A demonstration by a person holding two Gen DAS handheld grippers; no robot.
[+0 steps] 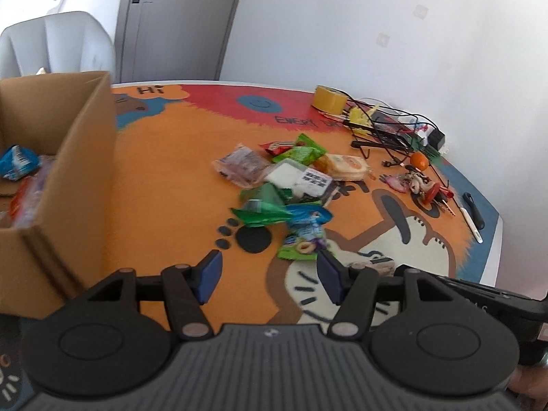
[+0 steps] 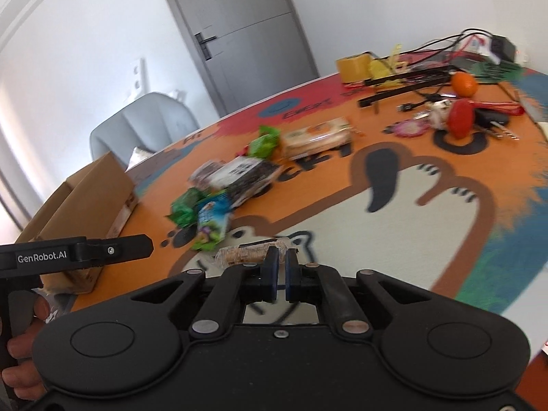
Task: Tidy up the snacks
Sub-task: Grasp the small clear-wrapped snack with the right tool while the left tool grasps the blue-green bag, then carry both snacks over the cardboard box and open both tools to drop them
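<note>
cardboard box [image 1: 78, 144], snack packets [image 1: 17, 162] inside

One cardboard box [image 1: 82, 157] stands on the bench [image 1: 164, 185], with at least two snack packets [image 1: 15, 162] showing inside it. A pile of roughly nine snack packets [image 1: 284, 185] lies in the open, four of them green, and one clear-wrapped packet [image 2: 246, 253] lies apart. Further back are one orange fruit [image 1: 418, 161], one roll of yellow tape [image 1: 328, 99] and one bunch of keys [image 1: 428, 188].
</note>
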